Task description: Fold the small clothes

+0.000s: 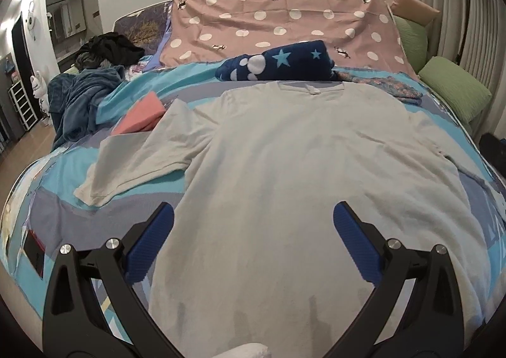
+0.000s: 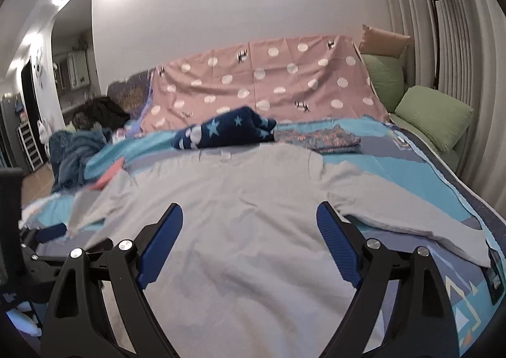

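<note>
Lying flat on the bedspread [image 1: 132, 143]: 1 grey shirt [image 1: 284, 152], collar far. Left gripper [image 1: 253, 215] and right gripper [image 2: 249, 215] are held above its hem, both spread wide, nothing gripped.

Both wrist views look low and close across the bed [image 1: 79, 168] toward the spotted sheet [image 1: 284, 26] at upper centre. The left sits slightly higher and further left. Both share the grey shirt [image 1: 284, 168], filling each frame's lower half.
</note>
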{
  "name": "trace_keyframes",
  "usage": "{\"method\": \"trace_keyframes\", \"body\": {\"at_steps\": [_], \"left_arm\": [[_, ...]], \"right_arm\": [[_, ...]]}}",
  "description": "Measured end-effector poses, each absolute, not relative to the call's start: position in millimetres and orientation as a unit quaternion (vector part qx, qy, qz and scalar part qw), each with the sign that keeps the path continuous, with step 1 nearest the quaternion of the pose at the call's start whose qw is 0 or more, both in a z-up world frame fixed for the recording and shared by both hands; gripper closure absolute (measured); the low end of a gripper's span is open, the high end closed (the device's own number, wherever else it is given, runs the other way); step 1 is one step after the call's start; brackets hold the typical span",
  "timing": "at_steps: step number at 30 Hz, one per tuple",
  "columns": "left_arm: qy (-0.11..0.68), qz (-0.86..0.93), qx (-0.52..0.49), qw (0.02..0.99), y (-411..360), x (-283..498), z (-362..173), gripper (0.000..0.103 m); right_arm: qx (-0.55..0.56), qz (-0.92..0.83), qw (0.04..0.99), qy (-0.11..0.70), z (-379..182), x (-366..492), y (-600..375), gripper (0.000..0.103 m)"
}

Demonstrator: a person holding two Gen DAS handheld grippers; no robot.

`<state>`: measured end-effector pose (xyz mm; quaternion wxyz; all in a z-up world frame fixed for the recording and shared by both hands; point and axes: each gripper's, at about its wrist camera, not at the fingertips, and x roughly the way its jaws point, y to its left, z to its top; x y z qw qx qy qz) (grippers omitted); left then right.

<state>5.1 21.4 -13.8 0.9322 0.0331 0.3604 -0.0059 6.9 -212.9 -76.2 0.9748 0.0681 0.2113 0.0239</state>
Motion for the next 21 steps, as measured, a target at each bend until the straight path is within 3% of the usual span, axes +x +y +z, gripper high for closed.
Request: {"method": "trace_keyframes", "body": {"at_steps": [8,11,21], "left_arm": [[0.372,-0.013,0.042,0.927,23,6,-19,0.003],[0.391,-0.035,0.016,0.92,29,8,-22,0.015],[0.395,-0.016,0.021,0.918,33,8,-26,0.016]], "right_arm": [[0.049,0.038,0.97,0.234,-84,10,-206,0.01],[0.049,0.039,0.967,0.247,-88,13,-205,0.007],[0.042,0.047,0.964,0.257,-89,12,-198,0.007]]}}
